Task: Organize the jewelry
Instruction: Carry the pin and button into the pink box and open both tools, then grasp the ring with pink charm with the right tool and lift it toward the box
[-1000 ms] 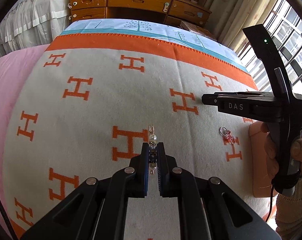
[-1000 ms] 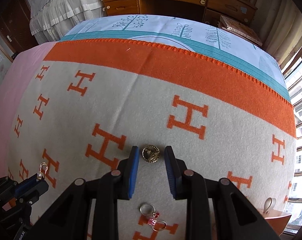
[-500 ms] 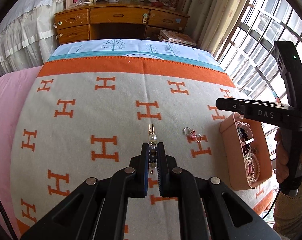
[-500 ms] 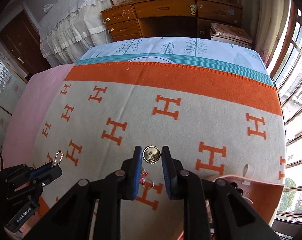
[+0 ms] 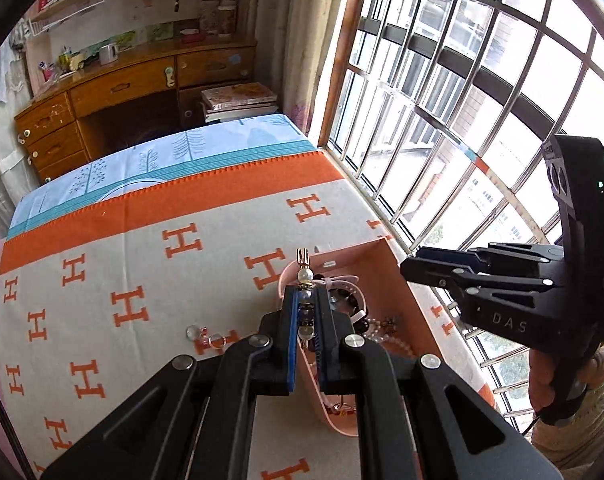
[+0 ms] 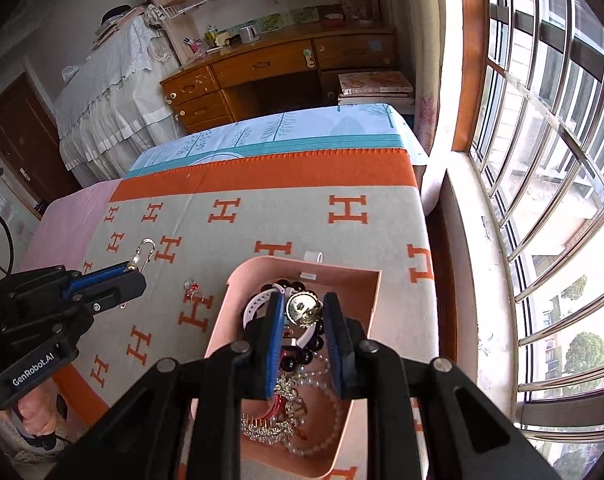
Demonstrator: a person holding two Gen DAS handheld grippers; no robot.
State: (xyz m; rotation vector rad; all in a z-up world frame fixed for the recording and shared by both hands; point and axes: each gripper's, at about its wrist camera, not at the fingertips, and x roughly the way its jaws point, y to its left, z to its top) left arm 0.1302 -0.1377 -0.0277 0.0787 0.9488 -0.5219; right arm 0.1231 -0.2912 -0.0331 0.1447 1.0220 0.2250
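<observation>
**Both grippers carry jewelry above the pink box**

The left gripper (image 5: pixel 305 322) has its jaws pinched nearly together on a beaded earring (image 5: pixel 304 280), a string of pearly and dark round beads with a thin gold hook poking out past the blue pads. The right gripper (image 6: pixel 302 320) has its jaws closed partway on a round gold brooch (image 6: pixel 303 309) with a scalloped edge, gripped edge to edge between the pads. Both pieces hang over the pink box (image 6: pixel 372 292), a smooth-walled tray holding pearl strands, dark beads and glittery chains. The box sits on a woolly cream blanket (image 6: pixel 294 212) with orange H shapes, spread over the bed. A small ringed trinket (image 5: pixel 210 336) lies on the blanket just left of the box.
</observation>
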